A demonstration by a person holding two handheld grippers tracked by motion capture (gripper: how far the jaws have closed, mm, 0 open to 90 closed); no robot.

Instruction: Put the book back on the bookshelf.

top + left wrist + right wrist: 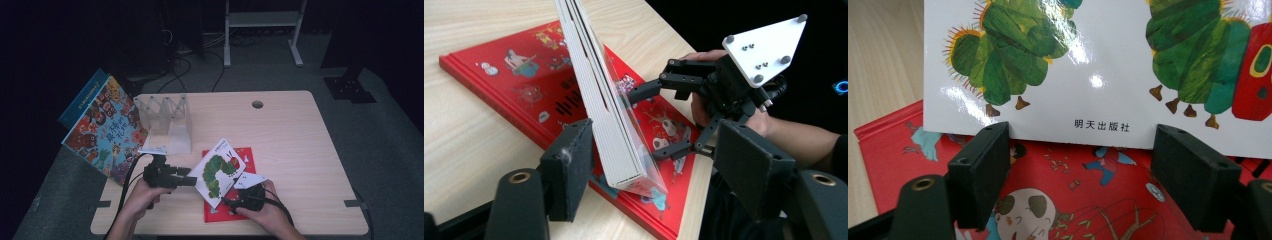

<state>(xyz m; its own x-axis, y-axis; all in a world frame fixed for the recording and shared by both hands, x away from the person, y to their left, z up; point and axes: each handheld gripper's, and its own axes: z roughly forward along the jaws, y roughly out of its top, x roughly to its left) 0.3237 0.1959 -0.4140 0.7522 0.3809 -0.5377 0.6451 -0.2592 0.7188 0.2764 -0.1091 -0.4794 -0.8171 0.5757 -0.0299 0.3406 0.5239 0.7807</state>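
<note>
A white picture book (pixel 220 170) with a green caterpillar on its cover stands tilted on edge, its lower corner resting on a red book (pixel 222 212) that lies flat on the table. In the left gripper view the white book's page edge (pixel 599 100) rises between the jaws of my left gripper (pixel 659 170). The left pad (pixel 571 167) is right at the book and the right pad stands well clear. My right gripper (pixel 231 196) is open at the book's other side, and its jaws (pixel 1088 175) stand wide just below the cover's bottom edge (pixel 1088 60).
A clear acrylic book stand (pixel 167 120) sits at the table's back left. A colourful picture book (pixel 107 130) leans off the left edge, with a blue book (pixel 82 100) behind it. The wooden table (pixel 295 150) has a cable hole (pixel 257 104) near its far edge.
</note>
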